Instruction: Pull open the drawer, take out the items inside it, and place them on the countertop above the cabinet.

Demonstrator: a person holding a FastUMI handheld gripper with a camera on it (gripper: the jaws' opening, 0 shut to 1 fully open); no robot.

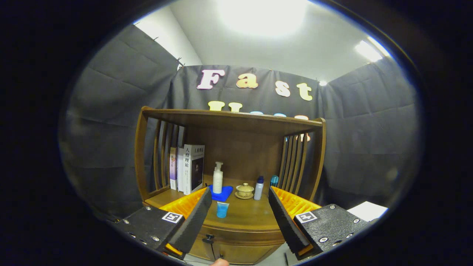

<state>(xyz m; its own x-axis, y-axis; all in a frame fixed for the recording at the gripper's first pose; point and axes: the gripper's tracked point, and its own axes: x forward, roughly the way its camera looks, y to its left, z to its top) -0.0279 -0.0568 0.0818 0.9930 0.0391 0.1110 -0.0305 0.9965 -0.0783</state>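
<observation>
I face a wooden shelf unit [231,122] with slatted sides, backed by black cloth walls [111,122], under a bright white ceiling [266,33].

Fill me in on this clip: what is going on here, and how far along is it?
A person is holding a two-finger gripper in front of a wooden cabinet. Its fingers are spread wide and hold nothing. The drawer front with its dark knob sits low between the fingers and looks untouched. On the countertop beyond them stand a blue cup, a pump bottle on a blue cloth, a lidded tea bowl, a small bottle and books.
</observation>
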